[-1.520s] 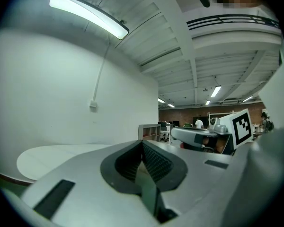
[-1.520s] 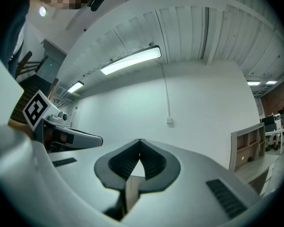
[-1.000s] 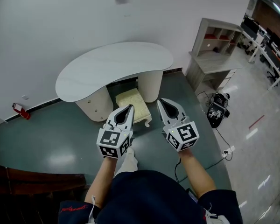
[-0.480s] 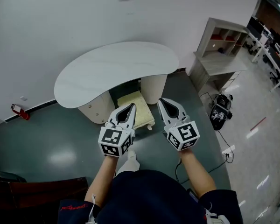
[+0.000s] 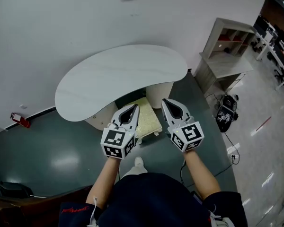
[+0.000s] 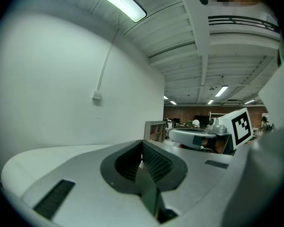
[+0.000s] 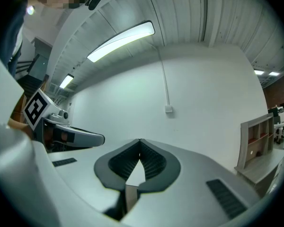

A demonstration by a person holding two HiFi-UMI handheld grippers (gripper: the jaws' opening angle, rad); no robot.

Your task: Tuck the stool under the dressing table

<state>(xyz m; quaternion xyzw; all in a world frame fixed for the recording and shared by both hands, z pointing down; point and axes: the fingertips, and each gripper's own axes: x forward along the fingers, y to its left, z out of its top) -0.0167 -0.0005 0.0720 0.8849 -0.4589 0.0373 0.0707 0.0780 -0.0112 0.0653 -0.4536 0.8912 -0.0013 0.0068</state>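
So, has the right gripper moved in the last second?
Yes. The right gripper came forward toward the dressing table; its tip now overlaps the tabletop's edge.

No readable text, number or brand anywhere. Black-and-white square marker patterns, no letters, on left hand-held gripper and right hand-held gripper. Red print on dark sleeve, near left: too small to read.

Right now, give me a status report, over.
Left gripper and right gripper shut, empty, off the stool. Stool partly under dressing table. Nothing seen blocking.
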